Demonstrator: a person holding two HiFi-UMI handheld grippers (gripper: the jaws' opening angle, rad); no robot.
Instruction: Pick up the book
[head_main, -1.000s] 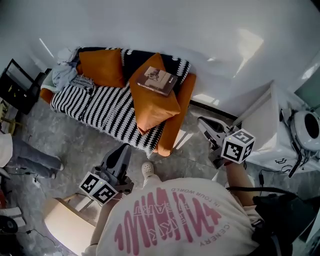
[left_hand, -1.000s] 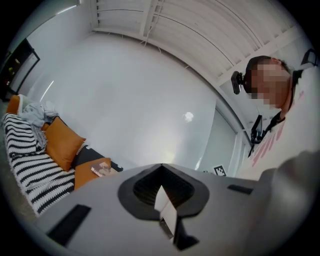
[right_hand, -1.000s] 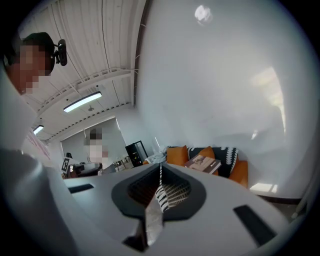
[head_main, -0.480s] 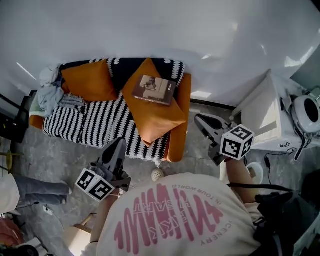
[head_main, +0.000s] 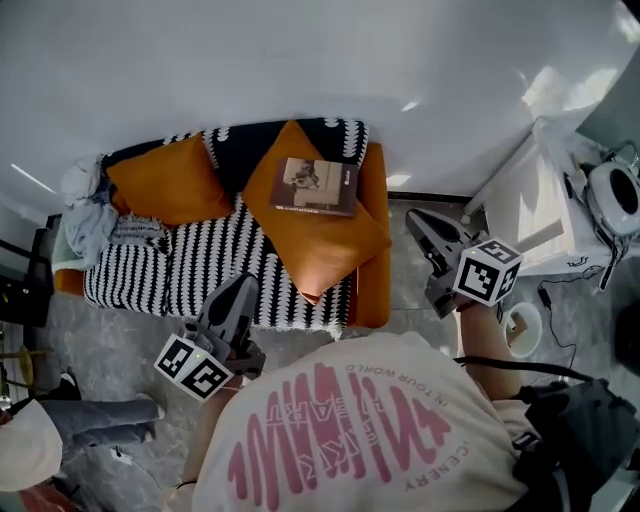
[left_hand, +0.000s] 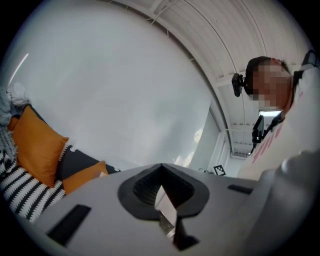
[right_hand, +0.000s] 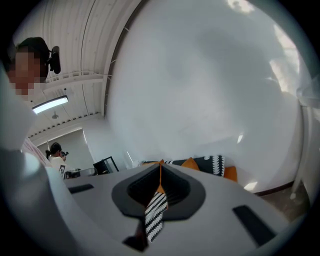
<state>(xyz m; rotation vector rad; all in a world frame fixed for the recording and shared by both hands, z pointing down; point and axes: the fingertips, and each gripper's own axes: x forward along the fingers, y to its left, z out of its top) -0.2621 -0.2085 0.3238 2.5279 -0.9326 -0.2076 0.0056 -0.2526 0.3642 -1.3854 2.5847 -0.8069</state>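
Both left tongs (head_main: 244, 290) and right tongs (head_main: 418, 218) are closed and empty, well short of the book (head_main: 316, 187) on the orange cushion (head_main: 322, 245); reaching it, then opening, likely comes next.

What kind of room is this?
Probably a living room or lounge corner: a sofa with a black-and-white striped cover stands against a white wall, with orange cushions on it and a book lying on one.

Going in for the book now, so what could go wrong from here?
1. The left gripper and right gripper are both shut; arriving that way would likely shove the book rather than grip it.
2. The book lies flat on an orange cushion, so a jaw pressing down may tip it or slide it off.
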